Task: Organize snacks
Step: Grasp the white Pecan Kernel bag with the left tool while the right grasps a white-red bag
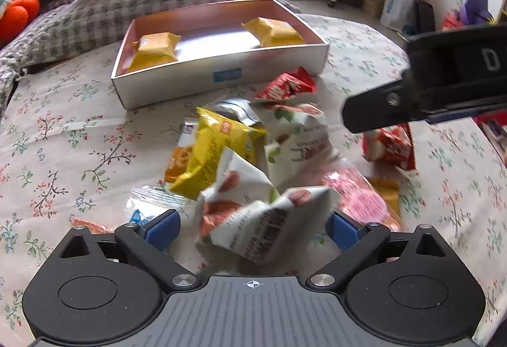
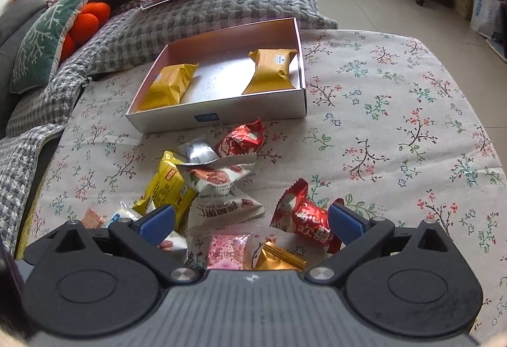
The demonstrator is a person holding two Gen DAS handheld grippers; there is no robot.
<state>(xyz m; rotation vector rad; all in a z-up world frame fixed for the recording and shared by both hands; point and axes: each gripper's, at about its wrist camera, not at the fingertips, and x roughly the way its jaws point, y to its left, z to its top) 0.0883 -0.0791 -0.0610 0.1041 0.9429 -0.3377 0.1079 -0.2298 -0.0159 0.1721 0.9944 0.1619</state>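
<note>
Only my left camera shows the right gripper (image 1: 348, 117), cut off. Both jaws gape wide, empty; the white packet (image 1: 259, 220) is blurred.

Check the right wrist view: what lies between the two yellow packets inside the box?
Nothing: the right wrist view shows only bare box floor between the left yellow packet and the right yellow packet.

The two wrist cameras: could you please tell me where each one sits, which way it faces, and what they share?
Left wrist view: on the left claw, low over the snack pile, facing the white box; its open blue fingers flank a white packet, and the right claw's black body enters at right.
Right wrist view: on the right claw, open, further right, facing the same box, near a red packet.
Shared: the box, two yellow packets inside, floral cloth.
</note>
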